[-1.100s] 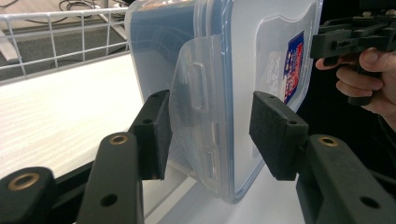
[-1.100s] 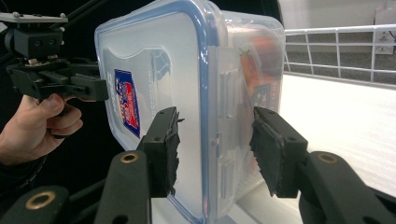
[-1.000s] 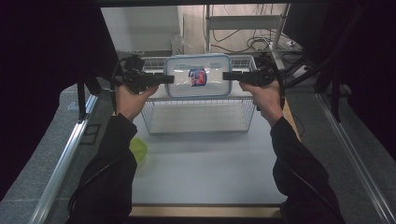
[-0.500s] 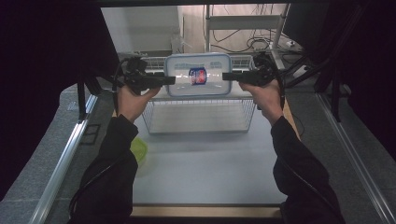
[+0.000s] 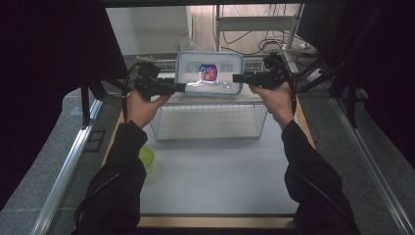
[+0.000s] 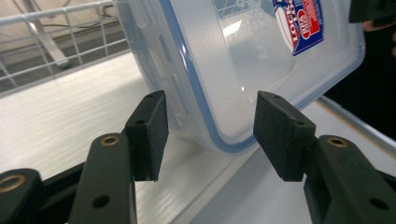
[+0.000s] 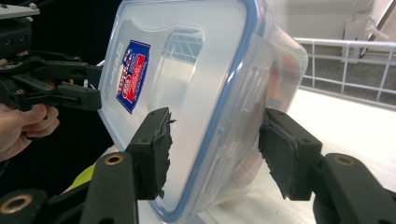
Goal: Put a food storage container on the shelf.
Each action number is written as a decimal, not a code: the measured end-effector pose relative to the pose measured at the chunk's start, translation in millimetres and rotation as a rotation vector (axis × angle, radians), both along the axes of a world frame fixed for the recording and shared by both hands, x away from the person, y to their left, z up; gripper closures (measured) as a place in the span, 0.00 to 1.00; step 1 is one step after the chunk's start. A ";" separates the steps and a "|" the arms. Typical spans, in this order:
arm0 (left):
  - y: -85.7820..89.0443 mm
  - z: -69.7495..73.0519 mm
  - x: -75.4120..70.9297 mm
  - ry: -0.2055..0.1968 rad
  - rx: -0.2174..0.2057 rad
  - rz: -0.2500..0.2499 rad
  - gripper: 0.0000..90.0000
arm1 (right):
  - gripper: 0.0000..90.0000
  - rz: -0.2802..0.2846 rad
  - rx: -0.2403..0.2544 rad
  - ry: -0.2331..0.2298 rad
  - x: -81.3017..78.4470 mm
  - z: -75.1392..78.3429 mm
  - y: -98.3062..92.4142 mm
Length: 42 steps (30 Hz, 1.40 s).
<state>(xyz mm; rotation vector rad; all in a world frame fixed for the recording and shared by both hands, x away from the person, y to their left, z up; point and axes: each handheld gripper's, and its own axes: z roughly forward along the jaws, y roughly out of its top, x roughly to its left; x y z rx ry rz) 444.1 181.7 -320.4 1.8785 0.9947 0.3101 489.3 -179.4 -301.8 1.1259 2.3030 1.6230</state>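
Observation:
A clear plastic container (image 5: 209,84) with a blue-rimmed lid and a red and blue label stands tilted on its edge at the far end of a wire basket (image 5: 210,122). My left gripper (image 5: 182,87) is at the container's left edge. In the left gripper view this gripper (image 6: 208,130) is open, and the container's (image 6: 243,60) lower corner sits just beyond the pads with a gap; its jaws have just closed a little. My right gripper (image 5: 236,77) is at the right edge. Its jaws (image 7: 212,154) straddle the container's (image 7: 187,93) rim without pressing, having just been opening.
A yellow-green object (image 5: 146,156) lies on the white table by the left sleeve. The basket's wire walls rise in front of and behind the container. Metal rails (image 5: 73,161) run along both table sides, and shelving with cables (image 5: 264,44) stands at the back.
The container's label sits slightly higher in the high view, so the box stands a bit more upright. Both hands stay about where they were.

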 end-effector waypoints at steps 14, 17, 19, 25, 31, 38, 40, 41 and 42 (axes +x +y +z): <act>8.6 3.9 5.4 -0.015 -0.124 0.053 0.48 | 0.54 -0.064 -0.102 -0.082 -3.6 1.1 11.8; 6.5 6.2 2.0 -0.061 -0.073 0.061 0.46 | 0.55 -0.063 -0.114 -0.089 -4.4 -1.5 14.5; 4.7 7.5 -4.1 -0.100 -0.061 0.047 0.47 | 0.56 -0.059 -0.125 -0.092 -5.2 -2.1 14.3; 2.9 3.1 -29.5 -0.135 0.001 0.014 0.68 | 0.75 -0.023 -0.130 -0.114 -17.3 -3.8 8.1; -2.5 -16.0 -27.7 -0.064 0.018 -0.046 0.91 | 0.97 0.021 -0.188 -0.134 -24.5 -18.0 17.2; -9.2 -18.6 -13.3 -0.055 0.053 0.001 0.92 | 0.99 0.005 -0.192 -0.135 -19.2 -26.5 26.9; -10.5 -18.6 -9.0 -0.049 0.057 0.009 0.92 | 0.99 -0.003 -0.187 -0.135 -17.5 -27.2 28.4; -11.2 -18.7 -7.0 -0.048 0.063 0.014 0.92 | 0.99 -0.007 -0.187 -0.134 -17.0 -27.6 29.2; -12.2 -19.0 -5.6 -0.044 0.064 0.023 0.92 | 0.99 -0.012 -0.187 -0.136 -16.5 -28.1 30.0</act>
